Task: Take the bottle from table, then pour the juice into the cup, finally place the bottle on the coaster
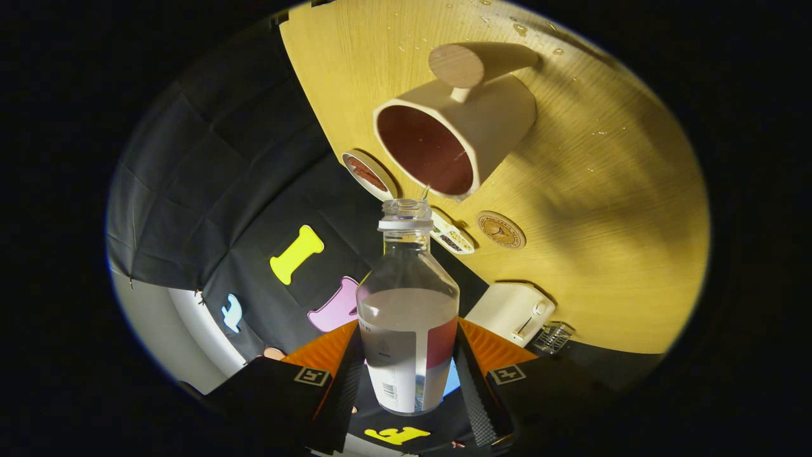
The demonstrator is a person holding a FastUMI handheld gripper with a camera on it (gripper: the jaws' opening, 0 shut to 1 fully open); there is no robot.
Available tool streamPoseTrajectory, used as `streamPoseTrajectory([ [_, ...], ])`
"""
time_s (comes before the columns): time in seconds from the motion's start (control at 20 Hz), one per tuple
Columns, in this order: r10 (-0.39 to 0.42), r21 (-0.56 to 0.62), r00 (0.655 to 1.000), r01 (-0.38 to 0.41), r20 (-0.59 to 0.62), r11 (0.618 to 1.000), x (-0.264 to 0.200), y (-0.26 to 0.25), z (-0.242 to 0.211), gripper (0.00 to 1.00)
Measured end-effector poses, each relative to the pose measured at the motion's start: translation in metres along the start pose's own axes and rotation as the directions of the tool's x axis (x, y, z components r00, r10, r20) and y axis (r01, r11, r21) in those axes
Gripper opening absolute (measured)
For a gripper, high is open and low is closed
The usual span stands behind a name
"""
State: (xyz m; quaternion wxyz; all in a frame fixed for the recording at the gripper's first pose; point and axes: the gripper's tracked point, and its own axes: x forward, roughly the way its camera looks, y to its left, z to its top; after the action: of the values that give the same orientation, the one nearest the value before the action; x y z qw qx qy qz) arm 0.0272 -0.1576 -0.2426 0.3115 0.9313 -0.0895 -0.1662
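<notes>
My gripper [407, 368] is shut on a clear plastic bottle [408, 298], both fingers pressing its labelled lower body. The bottle has no cap and holds clear liquid to about its shoulder. The whole view is rolled sideways, so the bottle is tilted with its open mouth [406, 207] close to the rim of a cream cup [457, 136] with a dark red inside and a round wooden handle. A thin trickle shows at the mouth. A round brown coaster [501, 229] lies on the wooden table [622, 209] just beyond the bottle's neck.
A small round dish [369, 174] with dark contents sits beside the cup. A small white tray [452, 237] lies by the coaster. A white toaster [512, 312] and a wire basket [552, 336] stand near the table edge. Water drops dot the table beyond the cup.
</notes>
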Motion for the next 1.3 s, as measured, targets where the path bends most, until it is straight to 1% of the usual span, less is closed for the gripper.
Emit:
streamPoseTrajectory([
  [0.35,0.016,0.023,1.000,-0.017,0.003,1.000,-0.001,0.010,0.001,0.76],
  [0.5,0.004,0.033,1.000,-0.004,-0.006,0.999,-0.001,0.009,0.000,0.76],
  [0.85,0.015,0.038,1.000,-0.015,0.001,0.999,0.000,0.018,0.004,0.76],
  [1.3,-0.017,0.004,1.000,0.017,0.016,1.000,0.000,0.008,0.015,0.75],
])
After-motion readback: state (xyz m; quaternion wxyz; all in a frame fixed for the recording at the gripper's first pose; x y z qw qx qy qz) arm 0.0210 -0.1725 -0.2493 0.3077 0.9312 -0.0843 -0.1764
